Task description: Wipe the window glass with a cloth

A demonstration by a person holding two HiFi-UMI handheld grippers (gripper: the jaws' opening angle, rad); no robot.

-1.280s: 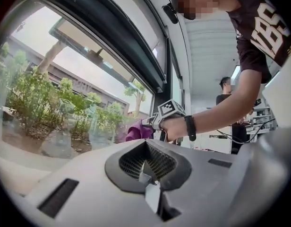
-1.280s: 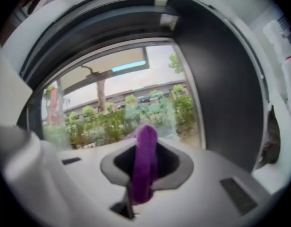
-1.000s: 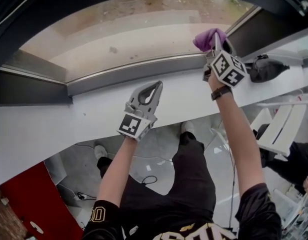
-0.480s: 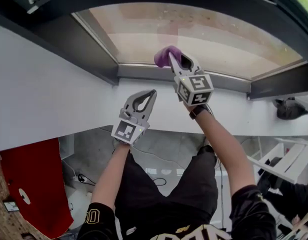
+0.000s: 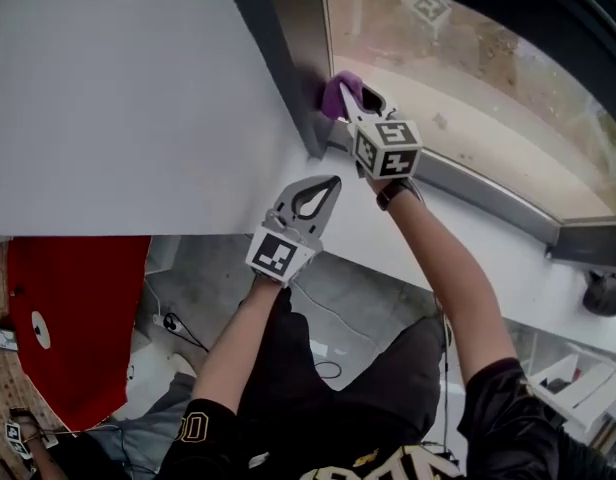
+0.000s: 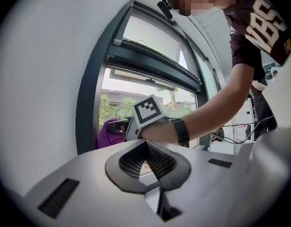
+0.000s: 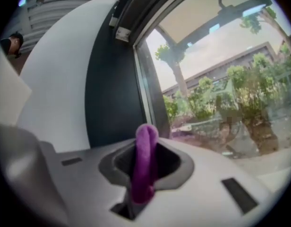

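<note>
A purple cloth (image 5: 331, 96) is pinched in my right gripper (image 5: 348, 101), which is shut on it. The cloth is pressed into the lower left corner of the window glass (image 5: 468, 78), right against the dark upright frame (image 5: 288, 58). In the right gripper view the cloth (image 7: 144, 169) sticks up between the jaws, with the glass (image 7: 221, 79) just beyond. My left gripper (image 5: 331, 182) hangs below and left of the right one, off the glass, shut on nothing. From the left gripper (image 6: 146, 145) view I see the cloth (image 6: 106, 132) and the right gripper's marker cube (image 6: 149, 111).
A white wall (image 5: 118, 88) fills the left of the frame. The grey sill (image 5: 488, 196) runs down to the right under the glass. A red panel (image 5: 78, 318) and cables lie on the floor below. Another person (image 6: 261, 110) stands in the background.
My right gripper has carried the cloth leftward along the bottom of the glass, from the right end to the left corner by the frame. The left gripper stayed shut and followed below.
</note>
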